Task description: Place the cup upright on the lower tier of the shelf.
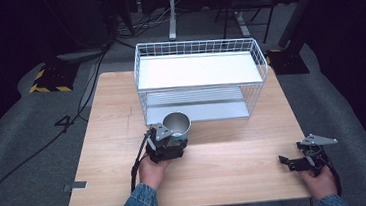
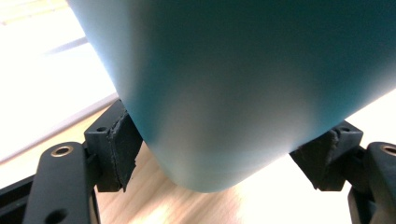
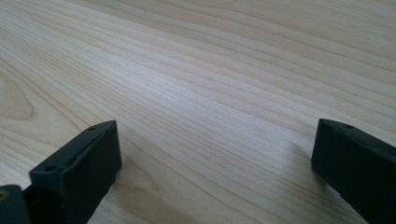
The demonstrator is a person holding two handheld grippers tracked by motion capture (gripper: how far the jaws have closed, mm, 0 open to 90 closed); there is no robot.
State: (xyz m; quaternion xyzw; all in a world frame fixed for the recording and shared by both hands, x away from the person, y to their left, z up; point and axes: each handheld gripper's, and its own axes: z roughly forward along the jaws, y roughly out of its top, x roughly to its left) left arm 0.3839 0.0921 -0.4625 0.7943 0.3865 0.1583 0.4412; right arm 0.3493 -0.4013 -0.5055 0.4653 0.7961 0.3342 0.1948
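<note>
Pressed against both sides of a pale blue cup [image 2: 243, 93], low on its wall: the left gripper [image 1: 167, 145]'s fingers [image 2: 119, 149], padded faces flat on the curve, closed on it as far as the wall allows. Tilted in that grip, mouth up and toward the rack, base seemingly just above the wood rather than standing on it, though contact cannot be ruled out. Smooth, faintly glossy wall, so likely slippery; rigid-looking, metal or hard plastic by the sheen, and empty from above, so probably light. Narrower toward the base, which invites sliding downward out of a loose pinch. Better taken a little higher on the wall, with firm, even pressure, than near the rounded bottom edge.

Spread wide over bare wood, holding nothing: the right gripper [image 1: 310, 158]'s fingers [image 3: 77, 172], near the front right corner of the table [image 1: 236, 163], well apart from the cup.

Behind the cup, just beyond it: a white wire rack [image 1: 200, 79] with two shelves, both bare, the lower one near the cup's rim.
</note>
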